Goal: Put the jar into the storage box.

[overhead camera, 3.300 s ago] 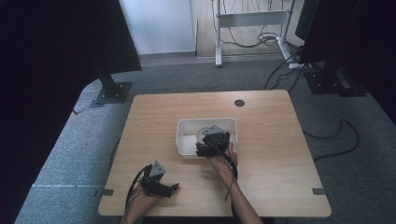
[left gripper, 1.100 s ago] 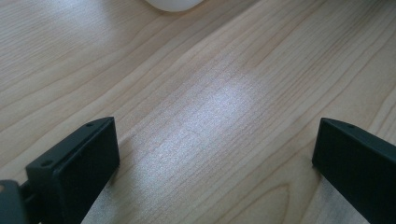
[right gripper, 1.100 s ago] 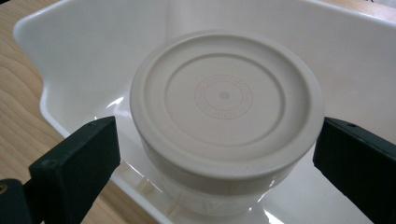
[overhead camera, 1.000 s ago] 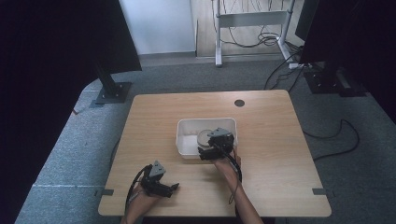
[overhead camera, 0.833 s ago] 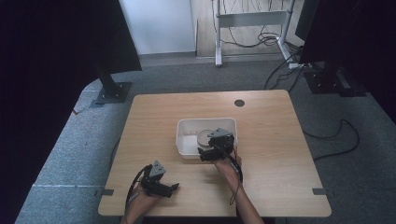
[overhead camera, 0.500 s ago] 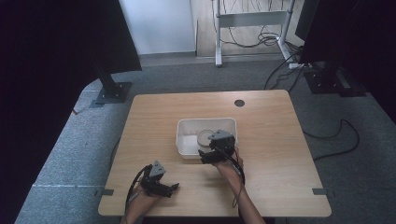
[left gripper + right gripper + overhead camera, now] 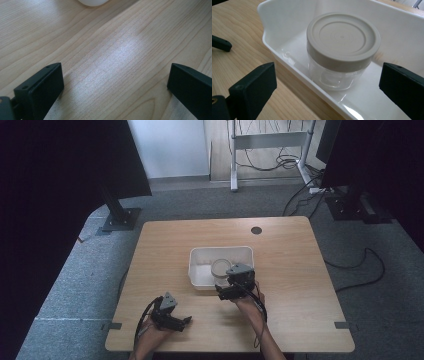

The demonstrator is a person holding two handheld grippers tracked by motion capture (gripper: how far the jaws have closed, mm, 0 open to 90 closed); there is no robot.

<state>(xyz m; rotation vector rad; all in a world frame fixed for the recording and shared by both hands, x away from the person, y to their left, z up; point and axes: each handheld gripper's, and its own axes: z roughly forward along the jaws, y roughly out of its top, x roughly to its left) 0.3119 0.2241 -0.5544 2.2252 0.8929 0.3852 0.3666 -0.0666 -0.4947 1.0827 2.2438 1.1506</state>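
- While my right gripper point(image 7: 226, 291) hovers at the near edge of the white tray point(image 7: 200, 280), its jaws stand wide apart with nothing between them, lined up on the jar point(image 7: 342, 50) just beyond.
- That jar, clear-walled with a beige screw lid point(image 7: 343, 37), stands upright inside the tray, close to its near wall and toward its right end; the tray itself sits at the middle of the table point(image 7: 300, 270).
- I judge the spread jaws are set that way so they can pass either side of the lid, and the low angle lets me come in over the tray's rim.
- My left gripper point(image 7: 185, 321) rests near the table's near left corner, jaws parted and empty over bare wood, kept well apart from the tray, probably so it stays out of the way.
- What the jar holds I cannot make out; something pale shows through its base, blurred by the glass.
- Part of the tray's far wall is cut off in the right gripper view, and the right gripper hides some of the near rim in the high view.
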